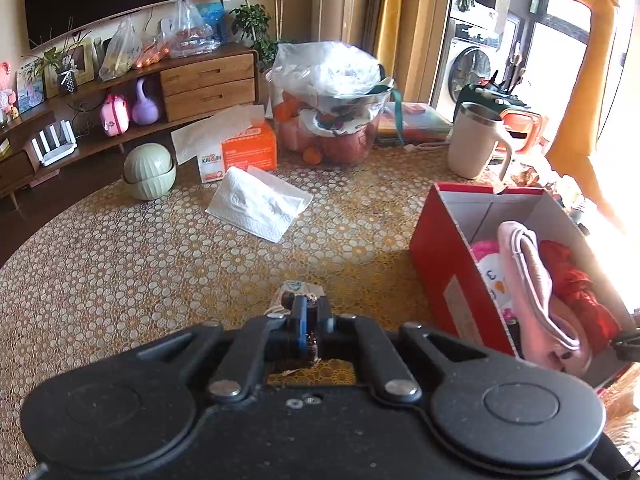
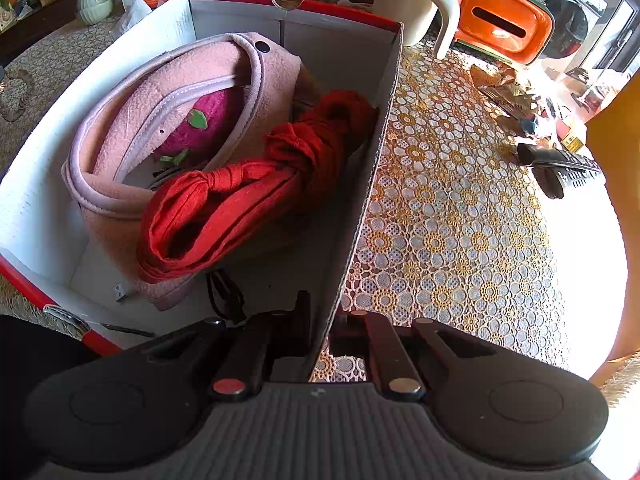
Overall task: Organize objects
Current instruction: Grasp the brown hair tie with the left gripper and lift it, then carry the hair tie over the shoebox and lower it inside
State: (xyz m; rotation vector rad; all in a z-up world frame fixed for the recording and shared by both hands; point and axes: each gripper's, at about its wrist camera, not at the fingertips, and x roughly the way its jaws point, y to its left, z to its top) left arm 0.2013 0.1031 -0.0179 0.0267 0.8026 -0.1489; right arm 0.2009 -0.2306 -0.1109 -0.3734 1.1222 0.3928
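Note:
My left gripper (image 1: 310, 312) is shut on a small clear snack packet (image 1: 296, 290) with dark contents, held above the lace tablecloth (image 1: 160, 264). To its right stands a red cardboard box (image 1: 440, 264). In the box lie a pink fleece pouch (image 2: 120, 152), a knotted red cloth (image 2: 224, 208) and a magenta plush toy (image 2: 208, 120). My right gripper (image 2: 326, 328) is shut on the box's right wall (image 2: 376, 152), with one finger inside the box and one outside.
Behind the left gripper lie a white tissue pack (image 1: 260, 204), an orange tissue box (image 1: 248, 148), a green lidded bowl (image 1: 149, 170), a bagged glass fruit bowl (image 1: 332, 120) and a cream mug (image 1: 476, 140). Two black remotes (image 2: 560, 168) and wrappers lie right of the box.

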